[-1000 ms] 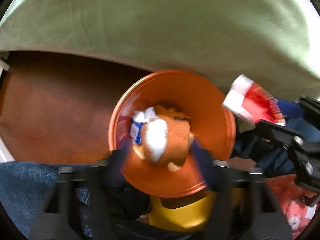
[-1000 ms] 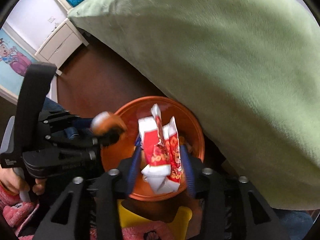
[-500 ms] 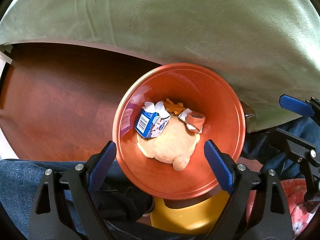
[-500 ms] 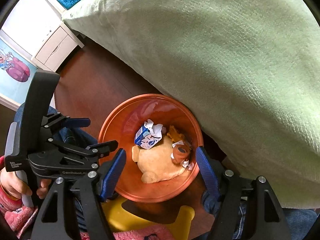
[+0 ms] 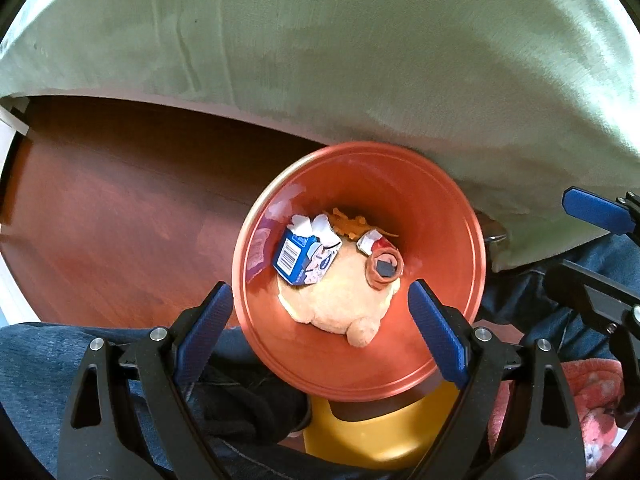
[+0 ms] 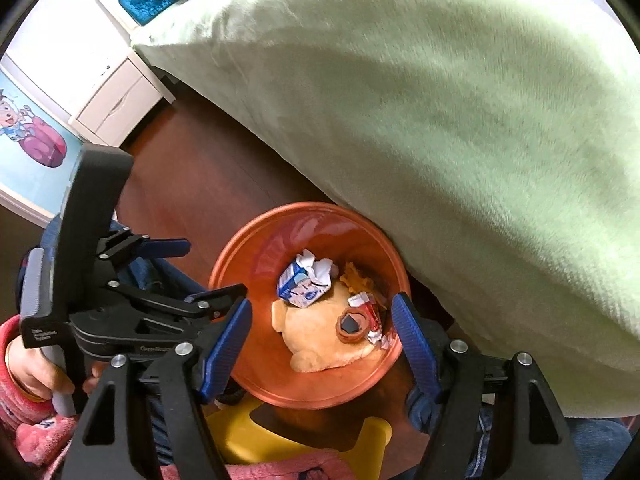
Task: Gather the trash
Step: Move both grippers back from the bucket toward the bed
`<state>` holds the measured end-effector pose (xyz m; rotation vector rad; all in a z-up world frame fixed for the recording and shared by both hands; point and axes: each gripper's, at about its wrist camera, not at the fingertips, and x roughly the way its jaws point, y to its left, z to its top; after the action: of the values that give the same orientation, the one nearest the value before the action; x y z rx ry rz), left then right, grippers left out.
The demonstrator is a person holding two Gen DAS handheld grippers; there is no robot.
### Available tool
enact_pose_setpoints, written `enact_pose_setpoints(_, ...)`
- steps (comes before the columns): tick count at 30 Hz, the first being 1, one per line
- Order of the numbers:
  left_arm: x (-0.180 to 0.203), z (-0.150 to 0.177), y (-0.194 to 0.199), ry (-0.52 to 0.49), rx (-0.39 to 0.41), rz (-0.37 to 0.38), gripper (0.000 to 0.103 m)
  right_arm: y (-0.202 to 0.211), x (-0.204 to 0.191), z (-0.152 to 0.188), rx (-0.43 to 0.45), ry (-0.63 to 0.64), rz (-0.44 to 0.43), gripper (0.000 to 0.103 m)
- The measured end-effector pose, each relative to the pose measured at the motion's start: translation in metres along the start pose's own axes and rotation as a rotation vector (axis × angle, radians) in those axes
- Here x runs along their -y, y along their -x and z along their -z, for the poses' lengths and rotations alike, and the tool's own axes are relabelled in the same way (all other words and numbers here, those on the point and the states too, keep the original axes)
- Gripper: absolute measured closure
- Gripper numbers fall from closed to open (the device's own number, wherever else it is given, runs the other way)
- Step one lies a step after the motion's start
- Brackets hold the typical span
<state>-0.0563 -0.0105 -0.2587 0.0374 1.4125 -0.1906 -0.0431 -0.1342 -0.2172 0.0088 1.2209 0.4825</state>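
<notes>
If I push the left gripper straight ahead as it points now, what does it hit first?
Probably the trash in the orange bin: the left gripper, open and empty, aims at the tan plush piece beside the blue carton. Depth is unclear.

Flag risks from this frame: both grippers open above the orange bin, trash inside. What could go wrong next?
1. The orange bin sits tight against the green blanket; a nudge from either gripper could tip it or snag the fabric.
2. The left gripper and right gripper crowd the same opening, so they could collide.
3. The milk carton sits loose atop the pile and may spill if the bin tilts.
</notes>
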Motion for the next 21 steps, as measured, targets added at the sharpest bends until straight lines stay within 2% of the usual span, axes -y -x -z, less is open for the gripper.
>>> enact_pose_setpoints(6,-0.002,-0.004,0.011,0.002,0.027,0.005,0.016,0.021,-0.007,-0.008,0.056,0.014,-0.006,0.031)
enact_pose_setpoints(12,-0.01,-0.016,0.046,0.008,0.113,0.002,0.016,0.053,-0.014,-0.015,0.142,0.041,-0.02,0.031)
enact_pose_setpoints(18,-0.02,-0.049,0.106,-0.002,0.29,-0.024,0.016,0.092,-0.019,-0.022,0.25,0.069,-0.017,0.029)
enact_pose_setpoints(21,-0.022,-0.082,0.136,-0.012,0.38,-0.04,0.015,0.104,-0.018,-0.025,0.286,0.073,-0.013,0.029)
